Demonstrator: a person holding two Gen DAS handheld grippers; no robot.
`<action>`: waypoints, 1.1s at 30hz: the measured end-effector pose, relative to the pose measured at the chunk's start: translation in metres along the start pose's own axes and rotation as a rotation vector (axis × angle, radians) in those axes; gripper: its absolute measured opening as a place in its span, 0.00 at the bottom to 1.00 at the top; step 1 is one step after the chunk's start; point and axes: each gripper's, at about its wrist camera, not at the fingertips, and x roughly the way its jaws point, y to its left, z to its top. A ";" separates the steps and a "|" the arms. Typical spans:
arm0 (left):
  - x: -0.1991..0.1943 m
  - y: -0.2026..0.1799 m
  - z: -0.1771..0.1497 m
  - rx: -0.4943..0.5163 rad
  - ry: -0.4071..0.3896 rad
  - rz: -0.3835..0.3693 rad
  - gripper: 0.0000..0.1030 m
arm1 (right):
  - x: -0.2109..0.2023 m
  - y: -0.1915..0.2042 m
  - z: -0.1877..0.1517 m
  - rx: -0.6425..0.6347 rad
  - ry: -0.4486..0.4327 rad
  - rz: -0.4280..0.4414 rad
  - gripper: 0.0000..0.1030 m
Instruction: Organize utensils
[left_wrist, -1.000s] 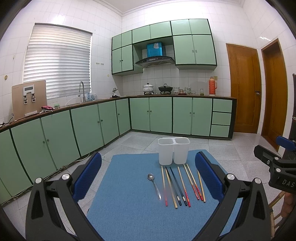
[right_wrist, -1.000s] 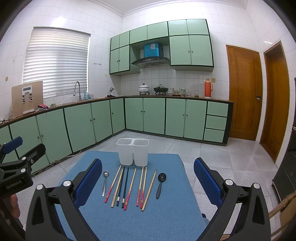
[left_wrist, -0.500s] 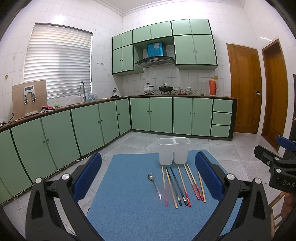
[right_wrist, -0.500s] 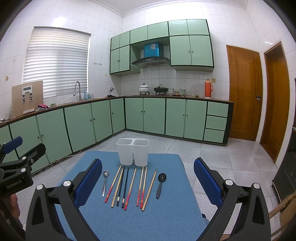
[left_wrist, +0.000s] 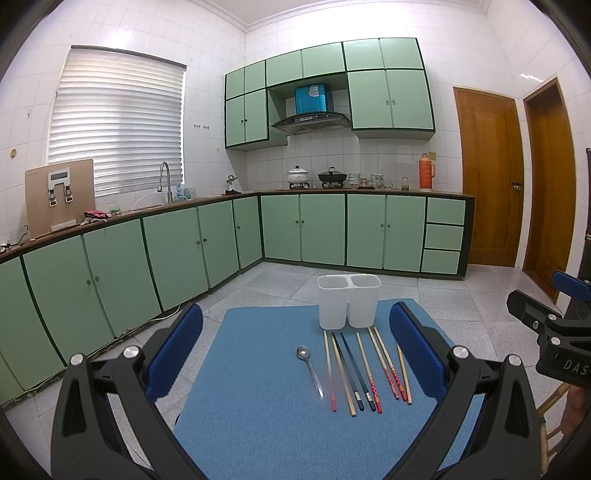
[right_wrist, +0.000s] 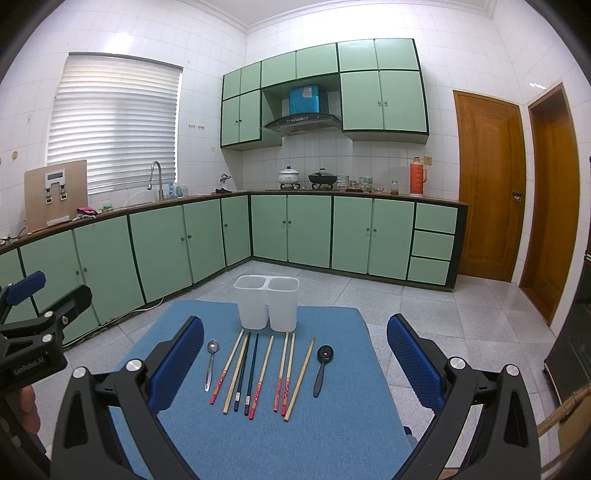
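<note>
A white two-compartment holder (left_wrist: 348, 305) (right_wrist: 266, 307) stands empty at the far end of a blue mat (left_wrist: 258, 398) (right_wrist: 332, 435). In front of it lie several chopsticks (left_wrist: 354, 369) (right_wrist: 258, 373) in a row, a metal spoon (left_wrist: 309, 369) (right_wrist: 210, 363) at their left, and a black spoon (right_wrist: 322, 363) at their right, seen only in the right wrist view. My left gripper (left_wrist: 295, 354) and right gripper (right_wrist: 295, 365) are both open and empty, held above the near part of the mat, well short of the utensils.
The mat covers a small table in a kitchen. Green cabinets (left_wrist: 184, 251) run along the left and back walls. Wooden doors (right_wrist: 487, 184) are at the right. A wooden chair part (right_wrist: 561, 413) shows at the lower right. Each gripper shows at the edge of the other's view.
</note>
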 end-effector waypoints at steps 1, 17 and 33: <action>0.000 0.000 0.000 0.000 0.000 -0.001 0.95 | 0.000 0.000 0.000 0.000 0.000 0.000 0.94; 0.000 0.000 -0.001 0.001 -0.001 0.000 0.95 | 0.000 -0.001 0.001 0.000 0.000 -0.001 0.94; 0.010 0.017 -0.002 -0.002 0.030 0.007 0.95 | 0.016 0.005 -0.005 0.002 0.021 -0.010 0.94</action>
